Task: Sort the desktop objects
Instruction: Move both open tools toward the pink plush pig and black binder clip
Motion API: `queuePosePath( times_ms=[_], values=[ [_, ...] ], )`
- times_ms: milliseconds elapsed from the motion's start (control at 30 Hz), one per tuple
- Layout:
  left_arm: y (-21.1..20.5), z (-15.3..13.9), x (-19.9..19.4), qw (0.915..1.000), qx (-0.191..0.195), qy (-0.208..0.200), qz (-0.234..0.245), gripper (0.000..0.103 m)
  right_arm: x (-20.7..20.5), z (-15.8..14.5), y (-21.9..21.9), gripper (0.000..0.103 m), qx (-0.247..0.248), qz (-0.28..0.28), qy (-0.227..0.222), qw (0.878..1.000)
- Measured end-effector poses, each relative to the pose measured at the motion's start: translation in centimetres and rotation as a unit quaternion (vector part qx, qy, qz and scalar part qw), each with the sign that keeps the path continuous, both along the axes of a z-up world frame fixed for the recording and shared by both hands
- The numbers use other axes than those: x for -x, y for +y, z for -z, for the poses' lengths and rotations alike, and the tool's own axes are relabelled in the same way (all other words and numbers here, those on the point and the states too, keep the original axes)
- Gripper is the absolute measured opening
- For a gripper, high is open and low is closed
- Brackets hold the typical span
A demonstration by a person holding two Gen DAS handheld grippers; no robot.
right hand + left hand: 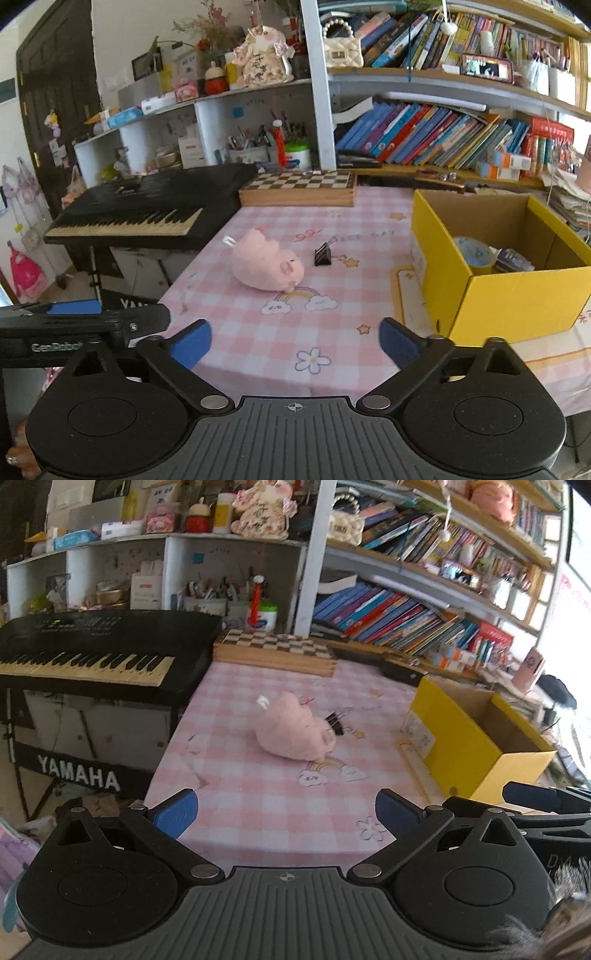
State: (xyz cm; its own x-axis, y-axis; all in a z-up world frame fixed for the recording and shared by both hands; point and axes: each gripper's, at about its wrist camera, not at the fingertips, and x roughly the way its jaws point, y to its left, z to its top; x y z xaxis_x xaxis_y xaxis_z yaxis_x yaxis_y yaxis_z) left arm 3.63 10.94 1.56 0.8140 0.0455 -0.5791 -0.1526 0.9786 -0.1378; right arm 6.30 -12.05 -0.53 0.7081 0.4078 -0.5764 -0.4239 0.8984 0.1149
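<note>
Black plastic casing marks the Yamaha keyboard [147, 218] at the left, standing beside the table. Pink-and-white checked cloth [280, 343] covers the table surface. On it, near the centre, a pink plush pig [267, 267] lies on its side. Just right of the pig, apart from it, stands a black binder clip [324, 256]. Behind both, at the far edge, sits a wooden chessboard box [299, 188]. At the right, a yellow cardboard box [509, 310] rests on the table with its top open; small items lie inside, too indistinct to identify.

Left gripper [286, 814]: jaws spread wide, nothing between the blue pads, positioned over the near table edge. Right gripper [295, 341]: jaws likewise wide apart and empty, well short of the pig and clip.
</note>
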Motion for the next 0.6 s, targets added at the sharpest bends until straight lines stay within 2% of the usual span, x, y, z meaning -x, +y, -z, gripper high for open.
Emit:
queuePosePath(
  times_ms=[67,233,600],
  values=[
    [0.2,0.3,-0.5,1.0,0.0,0.006,-0.007,0.103,-0.4,0.2,0.4,0.086,0.002,-0.007,0.001,1.0],
    [1.2,1.0,-1.8,0.9997,0.02,0.004,-0.01,0.103,-2.0,0.3,0.8,0.085,-0.002,-0.007,0.002,1.0],
    [1.5,2.0,-7.9,0.9998,0.011,0.014,-0.011,0.103,-9.9,1.3,0.8,0.085,-0.023,0.022,0.034,0.999]
  ],
)
